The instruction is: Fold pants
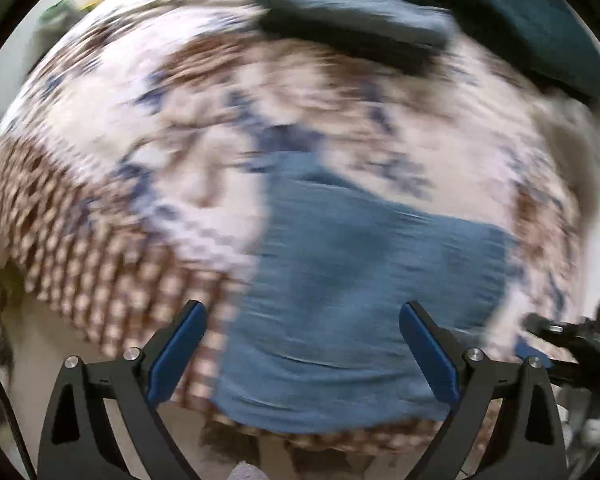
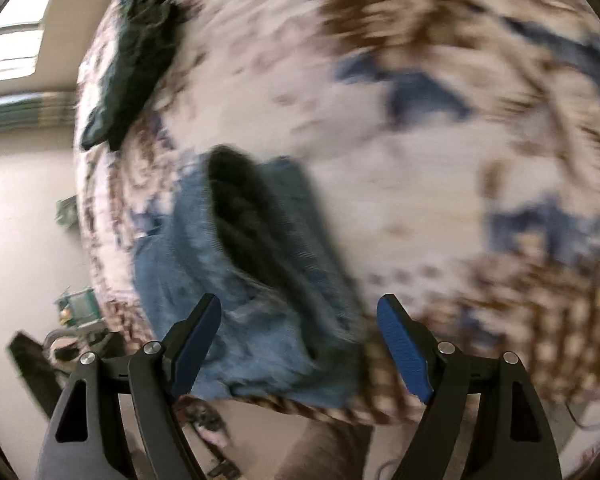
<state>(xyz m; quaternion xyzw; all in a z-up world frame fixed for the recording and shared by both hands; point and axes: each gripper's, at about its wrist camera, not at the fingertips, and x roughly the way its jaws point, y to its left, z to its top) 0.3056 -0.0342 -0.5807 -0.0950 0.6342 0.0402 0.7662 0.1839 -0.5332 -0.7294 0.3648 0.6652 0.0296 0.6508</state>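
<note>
The blue denim pants [image 1: 340,300] lie folded in a compact block on a patterned bedspread [image 1: 140,140], near its front edge. My left gripper [image 1: 302,306] hovers over them, pointing steeply down, jaws wide open and nothing between the pads. In the right wrist view the pants [image 2: 260,352] sit just ahead of my right gripper [image 2: 300,300], which is open and holds nothing. A dark blurred shape [image 2: 252,224] crosses the pants there; I cannot tell what it is. The right gripper [image 1: 560,336] shows at the left wrist view's right edge. Both views are smeared by motion.
Dark green folded cloth [image 1: 360,28] and a dark green cushion [image 1: 520,20] lie at the far side of the bed; the cloth [image 2: 140,60] also shows in the right wrist view. Pale floor [image 2: 20,200] with clutter [image 2: 76,308] lies to the left of the bed.
</note>
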